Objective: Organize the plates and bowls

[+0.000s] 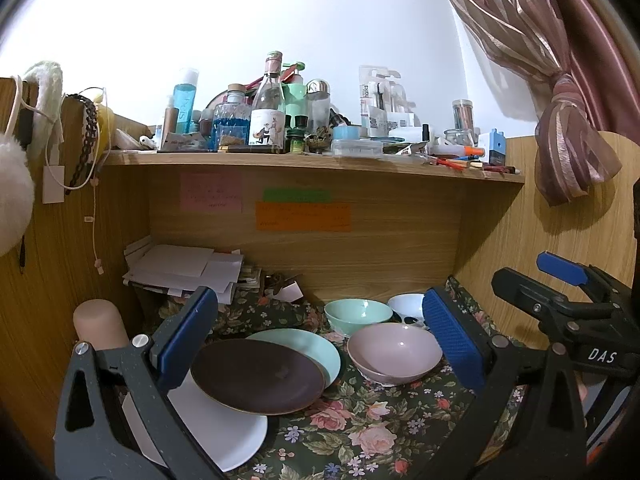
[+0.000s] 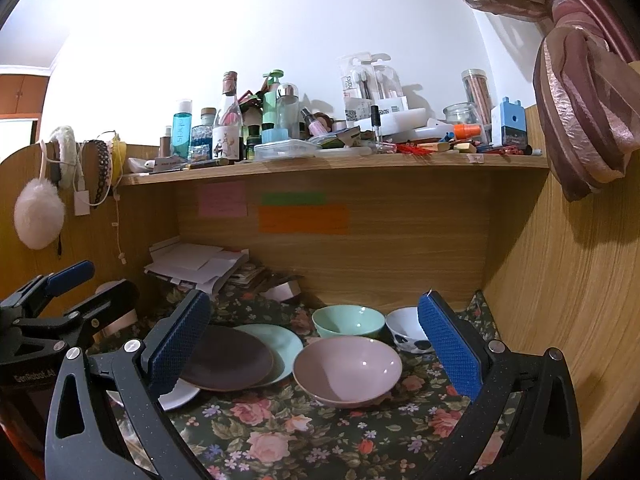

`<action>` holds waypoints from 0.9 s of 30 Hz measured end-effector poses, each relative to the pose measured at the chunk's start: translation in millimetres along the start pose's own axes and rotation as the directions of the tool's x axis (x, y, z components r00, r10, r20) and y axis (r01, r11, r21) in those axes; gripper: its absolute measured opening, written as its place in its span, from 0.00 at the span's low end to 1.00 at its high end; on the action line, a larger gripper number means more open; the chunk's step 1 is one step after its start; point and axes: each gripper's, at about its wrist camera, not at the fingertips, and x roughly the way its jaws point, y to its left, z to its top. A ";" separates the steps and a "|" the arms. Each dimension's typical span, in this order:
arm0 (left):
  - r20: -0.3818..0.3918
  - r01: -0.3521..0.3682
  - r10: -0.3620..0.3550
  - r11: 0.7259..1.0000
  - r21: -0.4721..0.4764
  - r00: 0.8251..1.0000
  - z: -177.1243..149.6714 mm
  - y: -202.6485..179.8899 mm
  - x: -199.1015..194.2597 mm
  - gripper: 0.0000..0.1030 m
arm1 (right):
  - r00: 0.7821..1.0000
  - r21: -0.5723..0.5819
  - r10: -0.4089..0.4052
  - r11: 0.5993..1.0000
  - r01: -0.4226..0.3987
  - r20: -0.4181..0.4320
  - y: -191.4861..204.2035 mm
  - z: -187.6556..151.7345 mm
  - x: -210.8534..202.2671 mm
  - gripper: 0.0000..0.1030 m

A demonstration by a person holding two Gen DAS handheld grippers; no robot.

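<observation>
Plates and bowls crowd the floral-covered desk [image 2: 304,432] under a cluttered shelf [image 2: 332,166], and both of your grippers hang over them with fingers spread wide and nothing between them.

On the left, three plates overlap: a dark brown plate [image 1: 256,376] lies on top, tilted, its far edge resting on a pale green plate [image 1: 316,346] and its near edge over a white plate [image 1: 224,436]. To the right sits a pink bowl [image 2: 347,370], with a green bowl [image 2: 347,321] just behind it and a white bowl with dark patches [image 2: 404,330] at the far right, near the wooden side wall.

Your left gripper [image 1: 316,338] frames the brown plate and the pink bowl; its left finger stands just above the brown plate's left rim. Your right gripper [image 2: 316,344] brackets the pink bowl, well clear of it on both sides.

All six pieces look like glazed ceramic or similar: stiff, smooth, likely slippery under the ribbed blue pads, and liable to chip or crack if knocked together or dropped. The plates are flat and low, so you will probably need to pinch a rim from the edge; the raised near edge of the brown plate offers the easiest bite. For the bowls, take the wall, one finger inside and one outside. The soft cloth may drag or bunch if you slide anything, so lift cleanly.
</observation>
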 end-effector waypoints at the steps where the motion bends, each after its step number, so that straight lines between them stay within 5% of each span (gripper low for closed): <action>1: 0.001 0.000 0.000 1.000 -0.001 1.000 0.2 -0.1 -0.8 1.00 | 1.000 -0.002 -0.002 1.000 0.002 -0.001 0.1 0.3 0.4 1.00; 27: 0.008 0.008 -0.008 1.000 0.018 1.000 2.6 -2.9 1.4 1.00 | 1.000 -0.005 0.000 1.000 0.000 0.004 -0.2 -1.7 -0.7 1.00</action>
